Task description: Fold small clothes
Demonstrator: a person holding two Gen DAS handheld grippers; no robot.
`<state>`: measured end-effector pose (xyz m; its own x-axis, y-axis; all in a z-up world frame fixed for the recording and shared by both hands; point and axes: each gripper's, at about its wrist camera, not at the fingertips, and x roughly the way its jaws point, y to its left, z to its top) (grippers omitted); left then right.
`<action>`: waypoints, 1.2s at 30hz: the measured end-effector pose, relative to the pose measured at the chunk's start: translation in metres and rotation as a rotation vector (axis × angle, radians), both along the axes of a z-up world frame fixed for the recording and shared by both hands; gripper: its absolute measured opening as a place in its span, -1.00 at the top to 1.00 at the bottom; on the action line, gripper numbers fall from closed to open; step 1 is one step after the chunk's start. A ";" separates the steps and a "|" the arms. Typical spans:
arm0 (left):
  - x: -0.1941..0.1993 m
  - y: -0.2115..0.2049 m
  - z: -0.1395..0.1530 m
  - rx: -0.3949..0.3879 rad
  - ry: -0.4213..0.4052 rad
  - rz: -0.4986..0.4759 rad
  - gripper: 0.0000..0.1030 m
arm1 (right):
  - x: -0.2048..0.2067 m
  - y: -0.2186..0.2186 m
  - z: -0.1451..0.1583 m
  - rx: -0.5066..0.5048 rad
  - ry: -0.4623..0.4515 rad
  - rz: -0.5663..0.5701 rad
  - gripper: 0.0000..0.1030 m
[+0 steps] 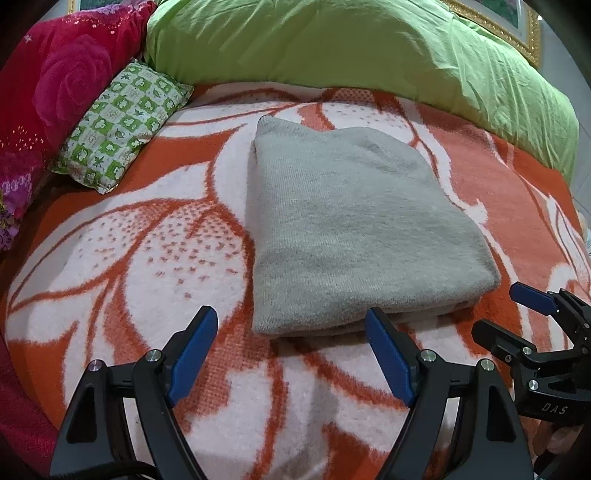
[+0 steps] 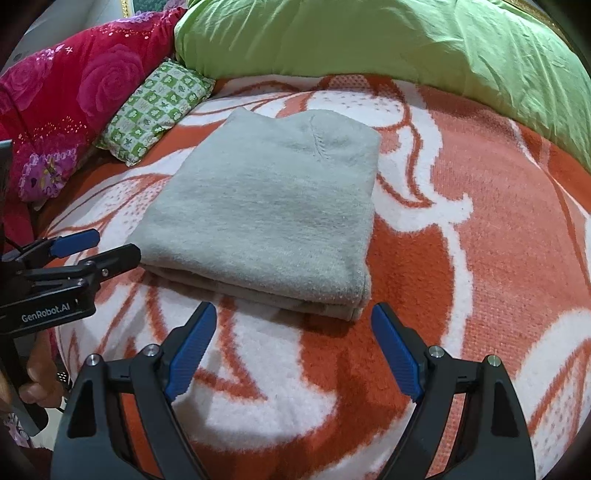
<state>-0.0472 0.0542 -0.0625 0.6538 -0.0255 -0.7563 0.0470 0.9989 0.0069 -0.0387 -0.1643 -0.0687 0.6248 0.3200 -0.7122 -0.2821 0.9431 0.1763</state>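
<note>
A grey knitted garment (image 1: 351,221) lies folded into a thick rectangle on the orange-and-white flowered blanket (image 1: 147,258). My left gripper (image 1: 291,314) stands open just in front of the garment's near edge, with its right pad (image 1: 388,354) close to that edge and nothing between the pads. In the right wrist view the same garment (image 2: 266,214) lies ahead of my right gripper (image 2: 292,308), which is open and empty near the front right corner. Each gripper shows in the other's view: the right gripper (image 1: 496,310) at the garment's right, the left gripper (image 2: 114,243) at its left.
A bulky lime-green duvet (image 1: 332,48) runs along the far side. A red rose-patterned quilt (image 1: 55,81) and a small green checked pillow (image 1: 122,122) lie at the far left. A gold picture frame (image 1: 517,33) hangs behind. A hand (image 2: 37,373) holds the left gripper's handle.
</note>
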 end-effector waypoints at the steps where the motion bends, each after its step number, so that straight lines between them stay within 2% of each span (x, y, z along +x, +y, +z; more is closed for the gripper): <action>1: 0.001 0.000 0.000 0.000 0.002 -0.001 -0.60 | 0.001 0.000 -0.001 0.001 0.003 -0.002 -0.67; 11: 0.007 -0.005 0.003 0.021 -0.007 -0.015 -0.60 | 0.005 -0.004 -0.002 0.018 0.014 -0.010 -0.67; 19: 0.011 -0.010 0.019 0.038 -0.054 -0.038 -0.62 | 0.013 -0.009 0.015 0.043 -0.020 -0.018 -0.67; 36: 0.025 -0.010 0.019 0.027 -0.031 -0.024 -0.62 | 0.029 -0.011 0.023 0.076 -0.019 -0.023 -0.67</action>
